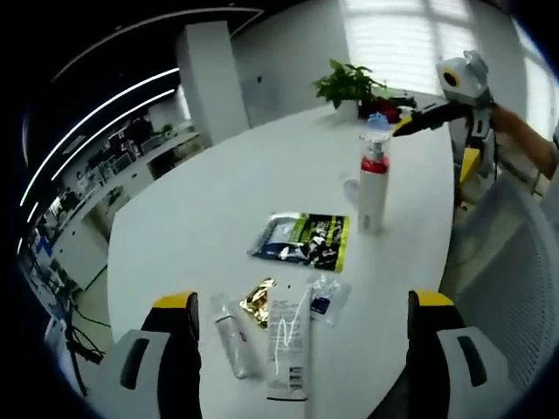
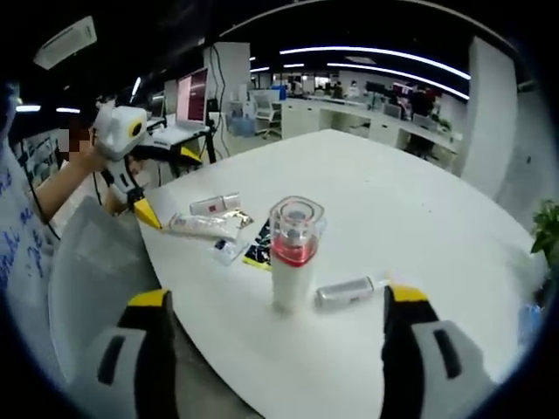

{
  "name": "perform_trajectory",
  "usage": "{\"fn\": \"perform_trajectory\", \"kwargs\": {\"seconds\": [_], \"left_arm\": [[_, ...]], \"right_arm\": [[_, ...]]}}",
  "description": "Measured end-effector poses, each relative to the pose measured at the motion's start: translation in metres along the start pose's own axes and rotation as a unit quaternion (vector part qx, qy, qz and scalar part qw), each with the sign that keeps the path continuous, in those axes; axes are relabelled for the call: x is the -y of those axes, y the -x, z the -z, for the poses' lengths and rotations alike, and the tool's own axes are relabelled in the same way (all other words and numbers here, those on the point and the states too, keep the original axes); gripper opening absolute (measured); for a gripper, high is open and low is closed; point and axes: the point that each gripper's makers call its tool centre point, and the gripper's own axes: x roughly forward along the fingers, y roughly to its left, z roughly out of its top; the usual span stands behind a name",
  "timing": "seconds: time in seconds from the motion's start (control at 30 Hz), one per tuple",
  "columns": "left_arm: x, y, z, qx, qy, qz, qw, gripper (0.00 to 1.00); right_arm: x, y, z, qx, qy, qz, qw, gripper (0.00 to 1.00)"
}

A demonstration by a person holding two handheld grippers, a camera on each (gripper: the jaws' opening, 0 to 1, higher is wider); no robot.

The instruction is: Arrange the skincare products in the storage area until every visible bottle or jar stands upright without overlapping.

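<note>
A white bottle (image 1: 374, 179) (image 2: 293, 253) with a red band and a clear cap stands upright on the white table (image 1: 218, 192) (image 2: 393, 201). A small silver bottle (image 2: 343, 292) lies on its side right beside it. Nearer the table edge, a white tube (image 1: 286, 345) (image 2: 203, 227) and a small white bottle (image 1: 231, 336) (image 2: 215, 205) lie flat. My left gripper (image 1: 302, 301) (image 2: 166, 183) hangs open just short of the tube. My right gripper (image 2: 278, 298) (image 1: 434, 150) is open in front of the upright bottle, holding nothing.
A dark and green packet (image 1: 301, 240) (image 2: 258, 253), a gold sachet (image 1: 258, 301) (image 2: 240, 218) and a clear sachet (image 1: 325, 297) (image 2: 229, 250) lie flat between the bottles. A potted plant (image 1: 349, 83) (image 2: 546, 231) stands at the far edge. A chair back (image 1: 511, 262) (image 2: 96, 253) is close.
</note>
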Motion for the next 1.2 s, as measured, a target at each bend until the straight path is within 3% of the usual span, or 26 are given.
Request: {"fn": "perform_trajectory", "kwargs": {"seconds": [0.37, 0.5, 0.83, 0.9, 1.2], "left_arm": [[-0.005, -0.003, 0.021, -0.038, -0.005, 0.015, 0.9992, 0.97], [-0.005, -0.005, 0.03, -0.059, -0.003, 0.024, 0.998, 0.97], [-0.002, -0.013, 0.046, -0.102, -0.012, 0.045, 0.9937, 0.97], [0.003, -0.014, 0.05, -0.113, -0.007, 0.063, 0.9916, 0.96], [0.006, -0.024, 0.055, -0.139, -0.021, 0.078, 0.9871, 0.91]], "right_arm": [[0.0, 0.001, 0.003, 0.001, 0.008, 0.013, 0.9999, 1.0], [-0.003, 0.002, 0.003, 0.008, -0.008, 0.004, 0.9999, 1.0], [-0.001, 0.002, 0.007, 0.009, -0.004, 0.008, 0.9999, 1.0], [0.0, 0.003, 0.007, 0.009, -0.006, 0.008, 0.9999, 0.98], [0.001, 0.006, 0.012, 0.001, -0.008, 0.011, 0.9999, 0.82]]}}
